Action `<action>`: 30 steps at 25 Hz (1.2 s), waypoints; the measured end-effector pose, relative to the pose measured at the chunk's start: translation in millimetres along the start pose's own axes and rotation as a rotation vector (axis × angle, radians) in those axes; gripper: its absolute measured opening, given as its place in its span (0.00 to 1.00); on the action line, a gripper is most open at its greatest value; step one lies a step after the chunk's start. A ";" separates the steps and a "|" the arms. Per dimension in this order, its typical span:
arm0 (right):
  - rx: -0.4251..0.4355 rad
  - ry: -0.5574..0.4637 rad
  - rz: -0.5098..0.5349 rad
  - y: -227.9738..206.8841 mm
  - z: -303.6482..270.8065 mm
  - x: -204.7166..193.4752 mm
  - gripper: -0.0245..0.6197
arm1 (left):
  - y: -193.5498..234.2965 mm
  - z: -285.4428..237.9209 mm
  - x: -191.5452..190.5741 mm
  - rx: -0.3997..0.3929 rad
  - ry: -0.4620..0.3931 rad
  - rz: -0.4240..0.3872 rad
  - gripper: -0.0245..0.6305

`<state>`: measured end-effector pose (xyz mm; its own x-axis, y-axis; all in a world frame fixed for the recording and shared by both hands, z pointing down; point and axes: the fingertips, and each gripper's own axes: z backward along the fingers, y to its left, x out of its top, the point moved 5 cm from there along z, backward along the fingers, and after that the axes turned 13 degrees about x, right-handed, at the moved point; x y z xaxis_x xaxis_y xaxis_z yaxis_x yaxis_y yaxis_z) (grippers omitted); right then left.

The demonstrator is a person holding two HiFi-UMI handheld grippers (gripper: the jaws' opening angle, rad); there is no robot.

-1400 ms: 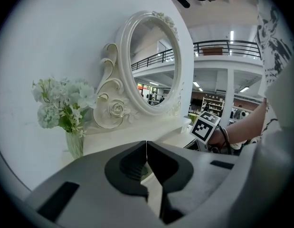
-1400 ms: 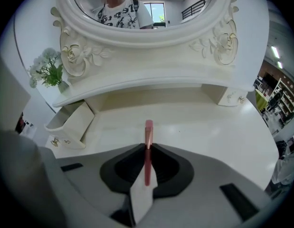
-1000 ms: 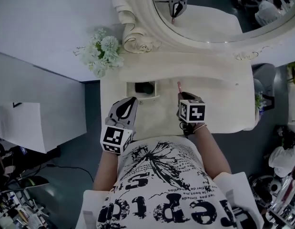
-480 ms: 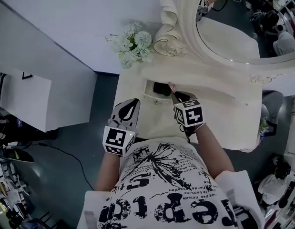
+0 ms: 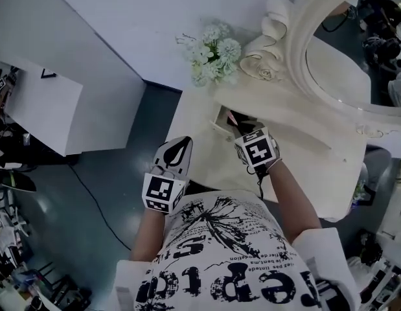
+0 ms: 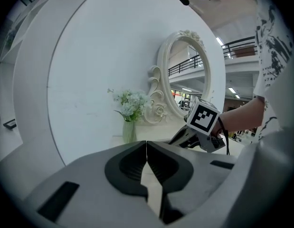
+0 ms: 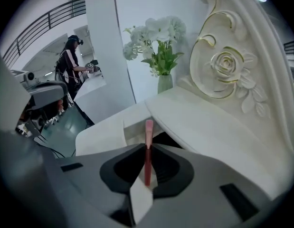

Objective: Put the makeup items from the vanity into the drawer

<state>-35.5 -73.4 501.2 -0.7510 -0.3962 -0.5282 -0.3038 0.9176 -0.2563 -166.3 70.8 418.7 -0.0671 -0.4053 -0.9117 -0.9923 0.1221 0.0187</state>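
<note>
L gripper (image 5: 182, 141) sits at the front-left edge of the vanity (image 5: 304, 151), jaws together tip to tip, nothing btwn them. R gripper (image 7: 147, 151) is to its right, jaws narrow and clamped on a slim pink-red makeup stick (image 7: 148, 132). The stick's pale tip pokes out ahead of the jaws, over the open drawer (image 5: 218, 123) just below. White flowers (image 7: 156, 37) in a vase stand beyond the R gripper, w/ the carved mirror frame (image 7: 227, 65) to their right.

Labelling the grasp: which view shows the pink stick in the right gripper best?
Right gripper view: the pink stick is clamped between the jaws of the right gripper, close and sharp. Head view shows only its tip; left gripper view shows that gripper, but no stick can be made out.
</note>
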 end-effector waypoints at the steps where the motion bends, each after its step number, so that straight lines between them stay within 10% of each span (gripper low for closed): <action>1: -0.004 0.008 0.005 -0.5 -2.9 1.6 0.13 | 1.7 1.1 -1.1 0.005 0.003 0.003 0.07; 30: -0.166 -0.362 -0.125 16.7 81.7 -4.7 0.08 | -7.5 -9.6 24.9 -0.120 -0.087 -0.074 0.07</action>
<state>10.9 -58.8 433.2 -0.4570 -0.4635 -0.7592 -0.4924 0.8426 -0.2181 -161.5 51.1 399.8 0.0111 -0.3284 -0.9445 -0.9999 -0.0161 -0.0061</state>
